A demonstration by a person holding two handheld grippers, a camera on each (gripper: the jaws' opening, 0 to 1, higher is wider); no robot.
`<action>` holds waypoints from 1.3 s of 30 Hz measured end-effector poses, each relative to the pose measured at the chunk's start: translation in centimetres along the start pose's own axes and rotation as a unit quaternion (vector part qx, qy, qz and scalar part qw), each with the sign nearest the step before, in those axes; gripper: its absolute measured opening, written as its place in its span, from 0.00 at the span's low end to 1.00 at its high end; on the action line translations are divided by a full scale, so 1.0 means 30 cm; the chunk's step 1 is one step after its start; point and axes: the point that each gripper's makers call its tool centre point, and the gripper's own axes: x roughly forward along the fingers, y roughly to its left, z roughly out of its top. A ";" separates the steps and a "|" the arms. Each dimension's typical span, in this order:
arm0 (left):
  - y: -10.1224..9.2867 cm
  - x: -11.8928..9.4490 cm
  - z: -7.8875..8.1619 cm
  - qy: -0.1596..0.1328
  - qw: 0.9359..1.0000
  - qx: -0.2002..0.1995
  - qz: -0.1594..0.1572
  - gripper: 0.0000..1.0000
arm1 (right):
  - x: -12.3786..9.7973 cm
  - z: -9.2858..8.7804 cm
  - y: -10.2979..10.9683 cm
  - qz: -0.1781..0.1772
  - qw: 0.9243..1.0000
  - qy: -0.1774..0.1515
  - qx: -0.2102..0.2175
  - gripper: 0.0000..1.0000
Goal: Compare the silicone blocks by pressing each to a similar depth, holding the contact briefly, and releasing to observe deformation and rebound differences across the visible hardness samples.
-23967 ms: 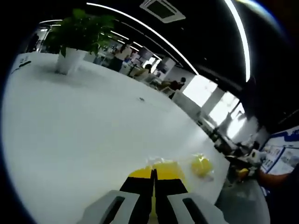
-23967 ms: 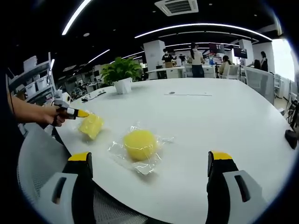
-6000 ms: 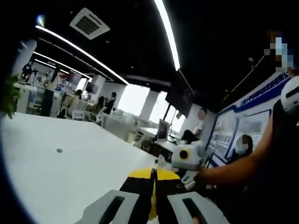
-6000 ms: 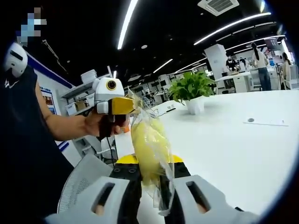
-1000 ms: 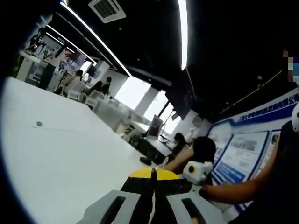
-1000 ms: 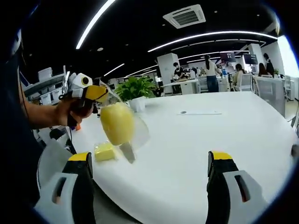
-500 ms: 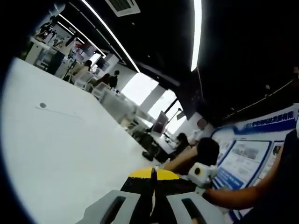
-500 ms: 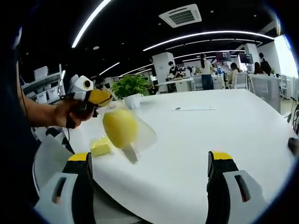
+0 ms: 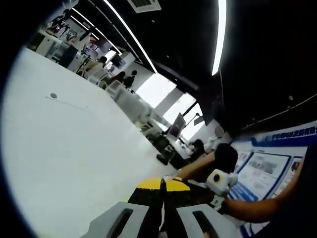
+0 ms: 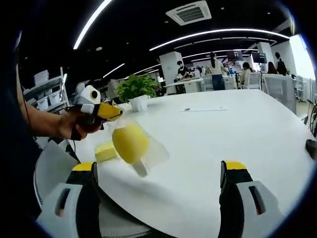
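Observation:
In the right gripper view, my left gripper, held in a hand, is shut on the top of a clear plastic bag. A round yellow silicone block hangs in that bag just above the white table. A flatter yellow block lies on the table behind it, near the edge. My right gripper is open, its yellow-tipped jaws wide apart with nothing between them, a little short of the hanging block. In the left gripper view, my left gripper has its jaws pressed together on a thin sliver of plastic.
A potted plant stands at the table's far left, and a small mark lies mid-table. The table edge runs close in front of my right jaws. A person's forearm crosses the left gripper view. People and desks fill the background.
The left gripper has carried the bagged round block slightly down and to the right, closer to the table. The right gripper has stayed open. The left gripper view has tilted.

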 end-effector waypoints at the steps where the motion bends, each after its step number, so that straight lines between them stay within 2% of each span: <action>1: 0.003 0.001 -0.004 0.001 1.000 -0.001 0.000 0.00 | 0.000 0.000 -0.001 0.000 1.000 0.000 0.000 0.96; 7: 0.022 0.004 -0.019 -0.004 1.000 -0.023 -0.001 0.00 | -0.001 -0.006 -0.001 -0.001 1.000 0.004 0.004 0.96; 16: 0.067 0.006 -0.022 -0.010 1.000 -0.020 0.014 0.00 | -0.001 -0.011 -0.001 -0.001 1.000 0.006 0.005 0.96; 23: 0.164 0.012 0.012 -0.017 0.999 -0.013 0.047 0.00 | 0.005 -0.019 0.004 0.003 1.000 0.012 0.007 0.96; 29: 0.237 0.009 0.008 -0.012 0.997 -0.003 0.079 0.00 | 0.007 -0.017 -0.002 0.000 1.000 0.011 0.009 0.96; 32: 0.285 0.003 0.012 -0.013 0.994 0.002 0.107 0.00 | 0.009 -0.017 -0.001 -0.001 1.000 0.010 0.012 0.96; 39: 0.356 0.021 0.003 -0.007 0.991 -0.001 0.132 0.00 | 0.012 -0.025 0.000 -0.001 1.000 0.013 0.015 0.96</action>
